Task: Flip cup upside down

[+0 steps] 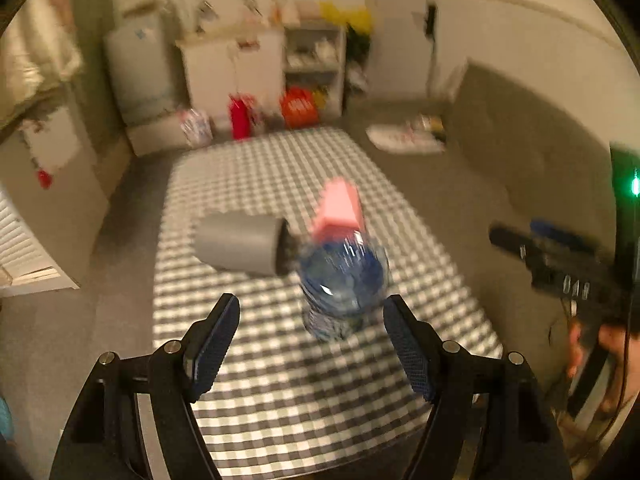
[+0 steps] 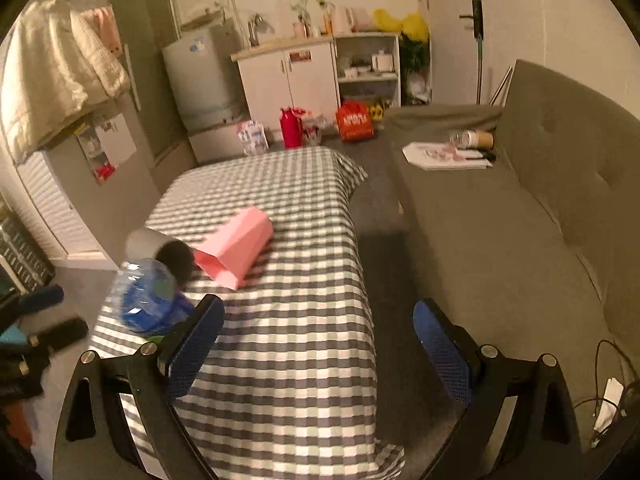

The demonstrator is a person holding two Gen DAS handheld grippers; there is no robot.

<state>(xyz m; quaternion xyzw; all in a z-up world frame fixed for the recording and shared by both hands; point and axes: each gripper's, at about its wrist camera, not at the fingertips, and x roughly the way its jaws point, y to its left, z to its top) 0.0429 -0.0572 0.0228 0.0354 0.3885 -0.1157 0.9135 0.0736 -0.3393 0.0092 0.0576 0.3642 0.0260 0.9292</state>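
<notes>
Blue mesh pads line the left tongs (image 1: pixel 312 340), which hang spread wide with nothing between them, low over the near part of the tabletop (image 1: pixel 280 392) and its grey-and-white checked cloth. Just beyond them, roughly on their centre line, stands a clear plastic bottle (image 1: pixel 342 280) with a blue label, blurred in the left wrist view. Past the bottle and a little left of it lies the grey cup (image 1: pixel 240 246), the task's own thing, on its side on the cloth. Its long axis runs across the view, the closed base to the left and the dark mouth to the right, close against the bottle. Just behind the cup's mouth lies a pink carton (image 1: pixel 340 210), also tipped over. The right tongs (image 2: pixel 318 342) are likewise spread wide and empty, held above the right edge of the tabletop (image 2: pixel 304 400); from there the cup (image 2: pixel 160 250) sits well forward and far to their left, its mouth turned toward the pink carton (image 2: pixel 236 246), with the bottle (image 2: pixel 146 296) nearer, beside the left finger. A grey sofa (image 2: pixel 520 208) runs along the right of the tabletop, and a white cabinet (image 2: pixel 288 76) stands against the far wall.
</notes>
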